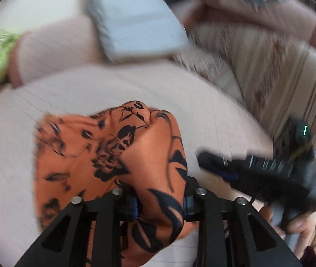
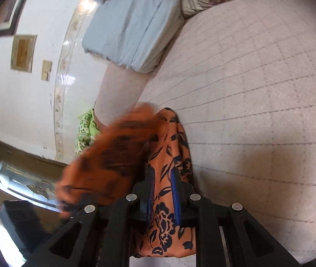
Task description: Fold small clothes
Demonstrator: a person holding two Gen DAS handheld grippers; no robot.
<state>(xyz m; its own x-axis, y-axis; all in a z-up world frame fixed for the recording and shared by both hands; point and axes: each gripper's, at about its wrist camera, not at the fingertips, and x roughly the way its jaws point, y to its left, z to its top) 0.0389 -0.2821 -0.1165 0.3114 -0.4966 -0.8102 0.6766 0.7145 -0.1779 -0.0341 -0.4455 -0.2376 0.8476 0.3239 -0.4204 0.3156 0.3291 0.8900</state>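
Observation:
An orange cloth with a black flower print (image 1: 113, 155) hangs bunched above the pale quilted bed (image 1: 91, 89). My left gripper (image 1: 161, 209) is shut on a fold of it. My right gripper (image 2: 163, 195) is shut on another part of the same cloth (image 2: 167, 222), which runs up between its blue pads. The right gripper also shows in the left wrist view (image 1: 258, 173) at the right, blurred, close beside the cloth. A loose, blurred part of the cloth (image 2: 113, 155) hangs to the left in the right wrist view.
A folded light blue blanket (image 2: 131, 26) lies at the far edge of the bed (image 2: 258, 89). Striped beige pillows (image 1: 269, 66) lie beside it. A green patterned cloth (image 2: 84, 131) lies past the bed's left edge. A white wall (image 2: 35, 89) stands behind.

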